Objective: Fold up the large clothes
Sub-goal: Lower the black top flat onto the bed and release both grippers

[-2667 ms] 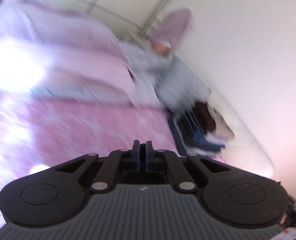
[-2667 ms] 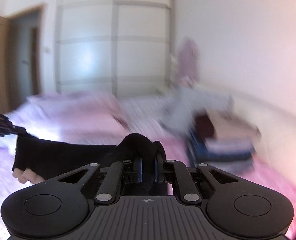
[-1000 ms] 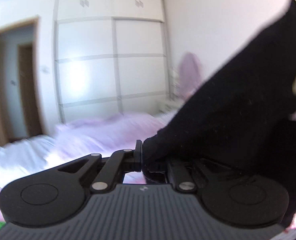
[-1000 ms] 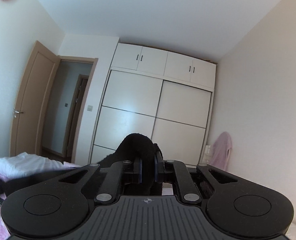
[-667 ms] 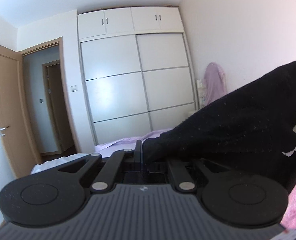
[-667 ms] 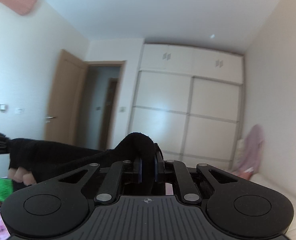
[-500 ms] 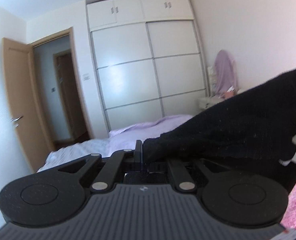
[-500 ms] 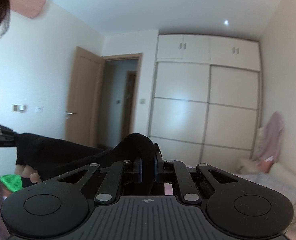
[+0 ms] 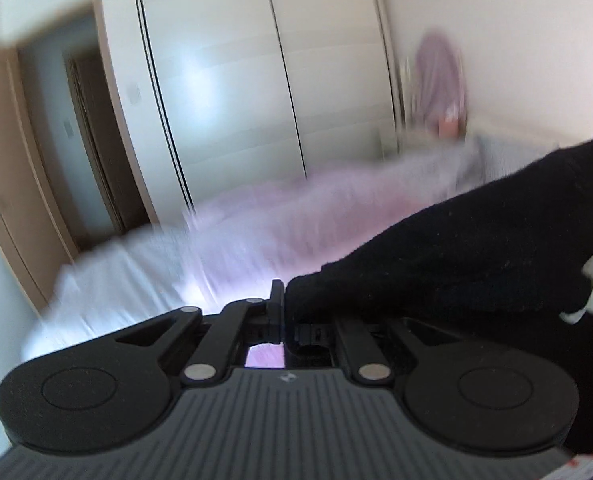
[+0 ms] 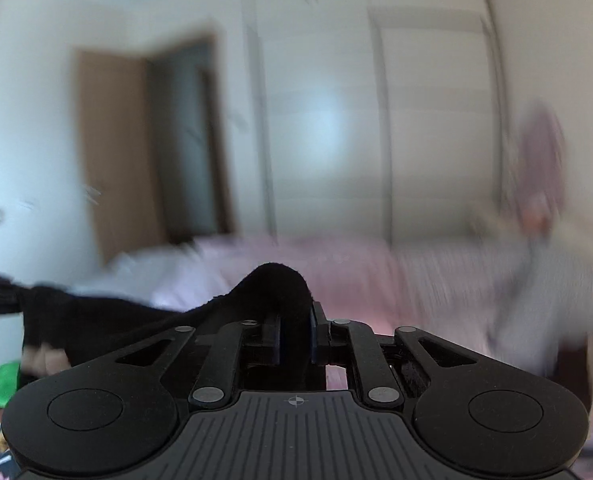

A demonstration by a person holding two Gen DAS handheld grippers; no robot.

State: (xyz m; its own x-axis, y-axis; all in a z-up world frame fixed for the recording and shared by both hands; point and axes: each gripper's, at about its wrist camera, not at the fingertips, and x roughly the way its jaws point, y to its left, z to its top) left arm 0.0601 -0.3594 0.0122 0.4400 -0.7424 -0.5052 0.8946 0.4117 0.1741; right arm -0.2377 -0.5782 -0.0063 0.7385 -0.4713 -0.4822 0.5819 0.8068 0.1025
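The black garment (image 9: 476, 248) hangs unfolded in the air above the bed (image 9: 280, 216), my left gripper (image 9: 284, 312) and right gripper (image 10: 295, 336) each clenched on an edge; no fold is made yet. Half a second ago both cameras pointed higher at the wardrobe (image 9: 232, 92); now they tilt toward the bed, blurred.
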